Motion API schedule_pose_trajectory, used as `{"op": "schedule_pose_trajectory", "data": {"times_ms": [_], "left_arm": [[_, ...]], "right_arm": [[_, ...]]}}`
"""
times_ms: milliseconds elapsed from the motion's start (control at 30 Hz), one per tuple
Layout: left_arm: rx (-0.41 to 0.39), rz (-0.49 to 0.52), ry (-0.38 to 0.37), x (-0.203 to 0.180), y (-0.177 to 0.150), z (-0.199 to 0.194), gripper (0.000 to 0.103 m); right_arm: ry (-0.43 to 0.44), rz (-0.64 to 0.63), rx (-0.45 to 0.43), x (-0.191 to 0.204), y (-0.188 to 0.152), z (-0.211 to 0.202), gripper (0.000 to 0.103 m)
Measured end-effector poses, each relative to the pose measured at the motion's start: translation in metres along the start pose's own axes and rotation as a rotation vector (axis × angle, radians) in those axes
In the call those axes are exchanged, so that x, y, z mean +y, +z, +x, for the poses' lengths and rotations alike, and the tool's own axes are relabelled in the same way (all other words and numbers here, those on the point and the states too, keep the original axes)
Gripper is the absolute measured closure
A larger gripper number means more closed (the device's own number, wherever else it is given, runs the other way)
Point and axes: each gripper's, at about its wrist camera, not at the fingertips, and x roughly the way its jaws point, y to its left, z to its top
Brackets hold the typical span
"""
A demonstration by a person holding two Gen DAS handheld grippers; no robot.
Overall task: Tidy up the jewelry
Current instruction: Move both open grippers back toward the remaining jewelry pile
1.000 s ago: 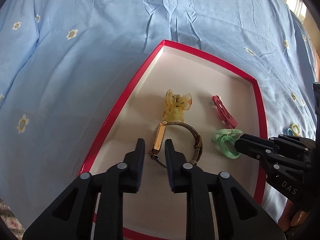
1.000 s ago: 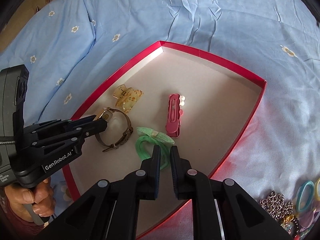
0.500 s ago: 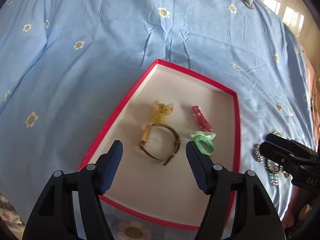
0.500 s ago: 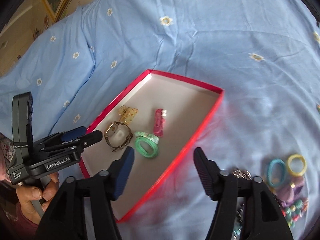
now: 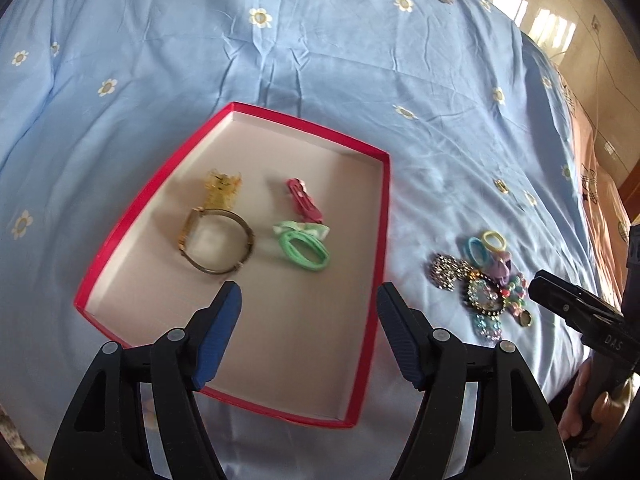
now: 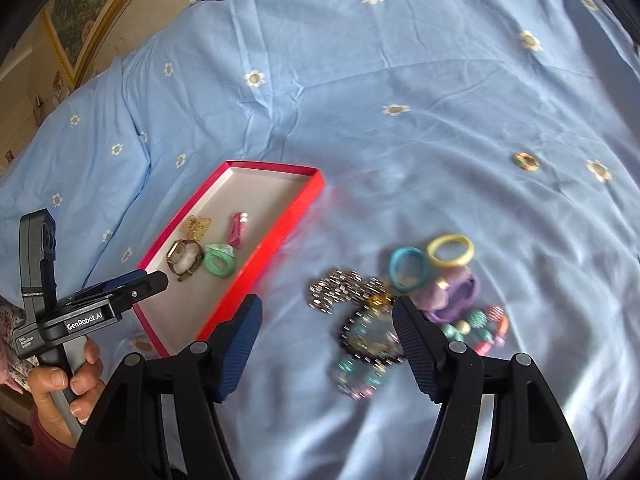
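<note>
Both my hand-held grippers are spread wide with nothing between the blue pads: my left hand-held gripper (image 5: pixel 308 332) hangs over the near part of the red box (image 5: pixel 382 240), my right hand-held gripper (image 6: pixel 326 346) over the loose pile (image 6: pixel 404 308) on the bed (image 6: pixel 360 120), just right of the box. The risk I see is in that pile: the silver chain bracelet (image 6: pixel 340 288), the dark beaded bracelets (image 6: pixel 370 340) and the colourful bead string (image 6: pixel 480 326) overlap, so pinching one could drag a neighbour along or let it slip off on the way to the box; the soft bedding also gives under a push, so a thin piece may sink away from my pads. Counting the box: four things, one yellow claw clip (image 5: pixel 222 188), one watch (image 5: pixel 216 240), one pink hair clip (image 5: pixel 304 200), one green hair tie with a bow (image 5: pixel 304 246). Right of the box: one blue hair tie (image 6: pixel 410 268), one yellow hair tie (image 6: pixel 450 250), one purple scrunchie (image 6: pixel 456 294), one chain bracelet, and beaded pieces too tangled and blurred to count. One small ring (image 6: pixel 526 161) lies well beyond the pile, alone.
</note>
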Motion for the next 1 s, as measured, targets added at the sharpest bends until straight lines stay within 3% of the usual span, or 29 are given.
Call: {"op": "schedule_pose_trajectory", "data": {"times_ms": [433,867,1000], "left_arm": [[0.044,0.093,-0.053,-0.046,-0.012,0.011,0.033],[0.078,0.205,-0.080,-0.092,-0.003,0.039,0.033],[0.096,0.242,-0.072,-0.102,0.002,0.053,0.036]], "right_arm": [[-0.087,0.082,-0.010,-0.051,-0.041,-0.031,0.033],[-0.125,0.062,0.008,-0.063,-0.051,-0.031,0.035],[-0.148,0.029,0.022,-0.061,-0.050,-0.026,0.045]]}}
